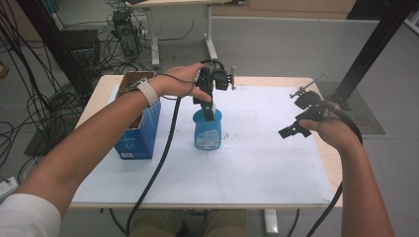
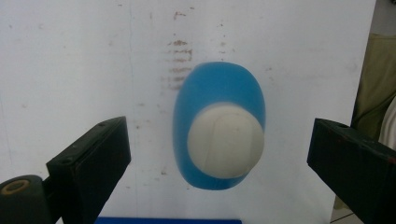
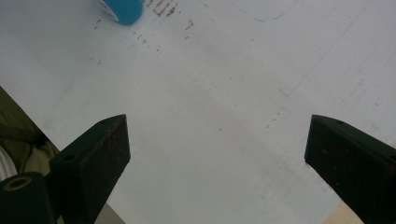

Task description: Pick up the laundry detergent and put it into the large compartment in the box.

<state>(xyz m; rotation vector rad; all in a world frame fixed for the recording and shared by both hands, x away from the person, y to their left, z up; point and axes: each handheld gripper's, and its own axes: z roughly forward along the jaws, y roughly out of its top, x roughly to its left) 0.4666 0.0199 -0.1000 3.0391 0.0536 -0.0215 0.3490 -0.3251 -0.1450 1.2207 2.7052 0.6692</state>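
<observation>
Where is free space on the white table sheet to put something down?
The widest bare patch lies between the blue plastic bottle with the white cap and the right gripper, down to the white sheet's near edge. It is crowded between the bottle and the blue cardboard box, under the left gripper.

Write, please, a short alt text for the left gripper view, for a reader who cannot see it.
Seen from above, a blue bottle with a white cap stands on a white table cover, between the wide-open black jaws of the left gripper. Neither jaw touches the bottle.
</observation>
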